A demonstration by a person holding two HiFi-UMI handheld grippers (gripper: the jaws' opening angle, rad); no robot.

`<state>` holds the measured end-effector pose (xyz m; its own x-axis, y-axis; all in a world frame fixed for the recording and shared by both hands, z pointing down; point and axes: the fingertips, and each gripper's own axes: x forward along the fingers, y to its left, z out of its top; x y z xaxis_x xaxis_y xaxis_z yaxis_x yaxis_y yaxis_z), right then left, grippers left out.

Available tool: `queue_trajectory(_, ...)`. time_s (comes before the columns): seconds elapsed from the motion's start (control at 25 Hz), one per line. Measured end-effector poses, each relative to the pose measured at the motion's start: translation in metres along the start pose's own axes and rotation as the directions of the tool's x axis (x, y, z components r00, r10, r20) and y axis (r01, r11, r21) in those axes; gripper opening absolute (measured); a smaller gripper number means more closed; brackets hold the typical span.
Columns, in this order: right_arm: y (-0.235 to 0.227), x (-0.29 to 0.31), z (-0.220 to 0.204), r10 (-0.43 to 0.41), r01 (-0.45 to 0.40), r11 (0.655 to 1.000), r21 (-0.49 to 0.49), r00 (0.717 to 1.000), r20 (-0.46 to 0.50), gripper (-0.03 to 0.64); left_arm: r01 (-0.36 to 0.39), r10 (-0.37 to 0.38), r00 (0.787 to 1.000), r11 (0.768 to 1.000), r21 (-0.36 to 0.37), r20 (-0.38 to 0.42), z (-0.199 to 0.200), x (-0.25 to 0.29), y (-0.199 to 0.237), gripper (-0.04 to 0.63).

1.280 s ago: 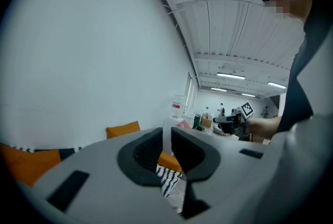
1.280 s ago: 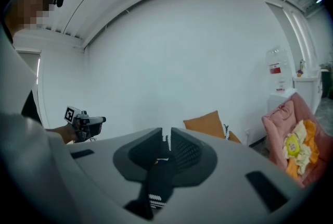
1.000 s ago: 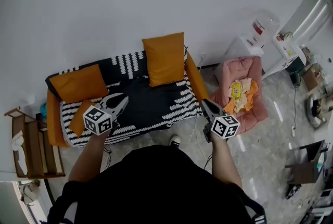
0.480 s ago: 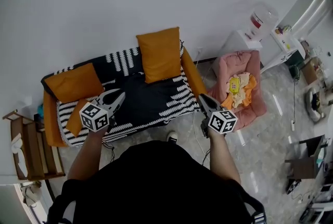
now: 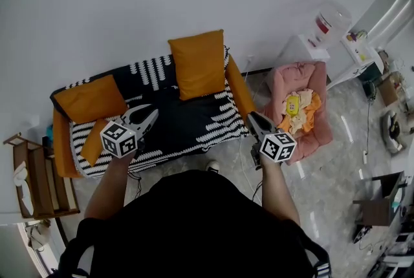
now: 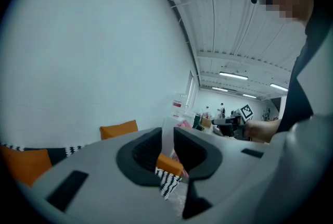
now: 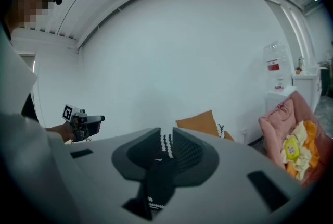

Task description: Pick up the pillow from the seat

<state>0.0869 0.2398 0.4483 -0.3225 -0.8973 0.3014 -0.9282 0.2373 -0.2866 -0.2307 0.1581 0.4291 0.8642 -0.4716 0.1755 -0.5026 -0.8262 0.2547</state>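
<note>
An orange pillow (image 5: 197, 64) leans upright against the wall at the back of the black-and-white patterned sofa seat (image 5: 187, 121). It also shows in the left gripper view (image 6: 119, 129) and the right gripper view (image 7: 197, 123). A second orange pillow (image 5: 90, 99) lies at the sofa's left end. My left gripper (image 5: 146, 116) (image 6: 167, 137) hovers over the seat's front left. My right gripper (image 5: 251, 117) (image 7: 167, 139) hangs by the orange right armrest (image 5: 238, 92). Both sets of jaws have just been opening and stand a narrow gap apart with nothing between them.
A pink padded chair (image 5: 318, 121) with loose clothes on it stands right of the sofa. Behind it are a white cabinet (image 5: 299, 53) and a water dispenser (image 5: 328, 19). A wooden rack (image 5: 32, 176) stands at the sofa's left end. My shoe (image 5: 212, 168) is at the sofa's front edge.
Both grippers have come a little nearer to the sofa. The sofa and pillows have shifted up and left in the head view.
</note>
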Motion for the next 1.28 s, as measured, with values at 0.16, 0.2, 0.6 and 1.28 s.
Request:
queue_trajectory(0.16,-0.013,0.006,0.004,0.006,-0.006,1.000,0.002,1.000,-0.005,0.105,-0.004,0.003,1.000,1.000,-0.003,-0.005,0.000,0.015,0.001,0.087)
queue_trajectory(0.2,-0.017,0.008,0.005,0.009,-0.009,1.000,0.003,1.000,-0.007,0.110,-0.006,0.006,1.000,1.000,-0.004,-0.006,0.000,0.018,0.002,0.089)
queue_trajectory(0.6,-0.048,0.031,0.014,0.034,-0.034,0.999,0.002,0.999,-0.036,0.159,-0.038,0.037,0.999,0.999,-0.015,-0.015,0.003,0.049,0.013,0.112)
queue_trajectory(1.28,-0.103,0.065,0.035,0.088,-0.089,0.996,0.001,0.993,-0.077,0.186,-0.103,0.103,0.994,0.994,-0.022,-0.034,0.014,0.100,0.030,0.140)
